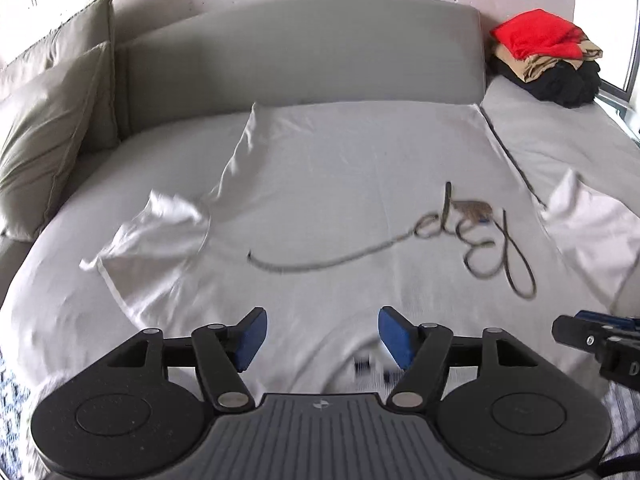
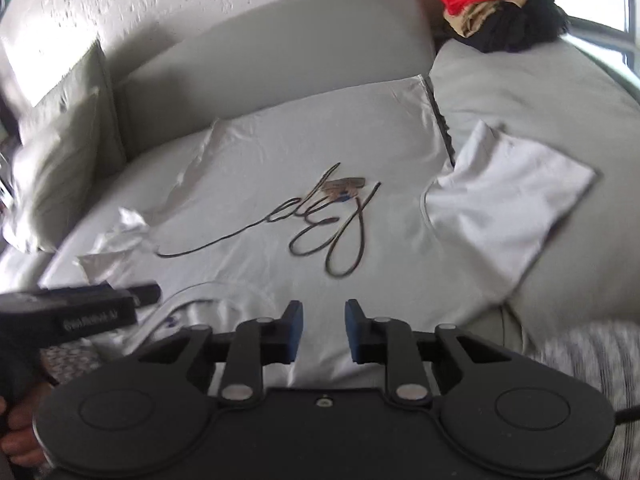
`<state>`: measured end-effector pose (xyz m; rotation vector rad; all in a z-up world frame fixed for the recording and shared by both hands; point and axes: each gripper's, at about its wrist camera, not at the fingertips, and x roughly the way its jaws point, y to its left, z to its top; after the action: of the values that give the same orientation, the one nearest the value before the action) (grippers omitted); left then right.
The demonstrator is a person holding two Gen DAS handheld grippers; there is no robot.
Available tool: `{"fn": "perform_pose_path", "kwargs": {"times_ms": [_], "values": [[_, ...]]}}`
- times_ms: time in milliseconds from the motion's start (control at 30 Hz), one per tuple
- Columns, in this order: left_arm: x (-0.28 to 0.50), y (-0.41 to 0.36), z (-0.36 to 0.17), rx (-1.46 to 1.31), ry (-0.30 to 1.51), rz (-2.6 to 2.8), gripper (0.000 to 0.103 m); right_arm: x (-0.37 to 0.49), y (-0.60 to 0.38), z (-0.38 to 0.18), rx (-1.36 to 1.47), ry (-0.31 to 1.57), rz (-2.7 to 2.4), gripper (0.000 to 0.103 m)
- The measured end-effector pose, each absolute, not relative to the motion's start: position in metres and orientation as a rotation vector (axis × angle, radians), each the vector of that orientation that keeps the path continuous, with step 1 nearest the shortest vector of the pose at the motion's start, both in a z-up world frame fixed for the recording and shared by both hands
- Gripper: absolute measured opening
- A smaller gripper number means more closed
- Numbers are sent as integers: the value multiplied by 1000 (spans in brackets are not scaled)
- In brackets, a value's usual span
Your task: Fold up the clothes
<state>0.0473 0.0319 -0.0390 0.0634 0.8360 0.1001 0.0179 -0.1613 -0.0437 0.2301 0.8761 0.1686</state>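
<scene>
Your left gripper (image 1: 320, 338) stands wide apart and empty over the collar end of the white T-shirt (image 1: 340, 168); your right gripper (image 2: 323, 330) is narrower, also empty, just beside that collar. The shirt lies spread face up on the grey sofa (image 1: 304, 44), both sleeves out. Judged light, soft and limp, it will sag, so pinch at the shoulder seams or hem corners. The cursive print (image 2: 320, 220) beyond the collar cannot be read with confidence. Farthest from the shirt, a clothes pile (image 1: 548, 56) sits at the sofa's corner.
</scene>
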Motion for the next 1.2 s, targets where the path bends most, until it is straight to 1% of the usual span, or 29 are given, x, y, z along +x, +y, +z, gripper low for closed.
{"fn": "perform_pose_path", "kwargs": {"times_ms": [100,167,233,333,400,467,533,567,600,667,733,767,800,867,933,967,1000,1067,1100,1200], "values": [[64,28,-52,86,918,96,65,23,-157,-53,209,919,155,23],[62,24,-65,102,1013,89,66,26,-154,-59,195,947,145,24],[47,21,-68,113,979,87,66,29,-152,-65,181,975,136,24],[32,21,-66,111,985,60,66,10,-159,-62,224,1000,171,24],[25,22,-63,87,987,41,65,4,-176,-62,352,1035,196,24],[18,24,-59,62,989,22,65,0,-196,-54,471,980,209,25],[16,21,-53,76,969,11,66,-2,-218,-37,556,871,171,39],[16,20,-50,86,960,8,67,-1,-231,-31,595,821,137,55],[16,18,-48,91,956,8,68,0,-244,-24,633,771,102,65],[17,17,-44,84,953,1,69,5,-271,-20,714,727,27,65],[17,17,-41,75,952,-8,70,9,-297,-22,775,691,-54,64],[17,17,-41,71,951,-13,70,10,-308,-25,796,676,-96,60],[16,17,-41,67,950,-17,70,11,-320,-29,816,661,-139,54],[16,19,-42,64,947,-16,70,14,-343,-36,855,631,-224,47],[16,22,-43,56,949,-11,70,17,-363,-51,912,624,-259,43],[16,24,-43,52,952,-6,70,18,-370,-58,933,621,-267,36],[16,26,-44,47,955,-2,70,19,-378,-65,955,618,-274,26],[17,29,-46,37,961,6,70,24,-389,-76,992,607,-244,20],[17,32,-46,31,961,7,70,27,-393,-81,1011,604,-222,18],[17,34,-47,23,965,14,70,37,-398,-87,1013,616,-177,18]]}}
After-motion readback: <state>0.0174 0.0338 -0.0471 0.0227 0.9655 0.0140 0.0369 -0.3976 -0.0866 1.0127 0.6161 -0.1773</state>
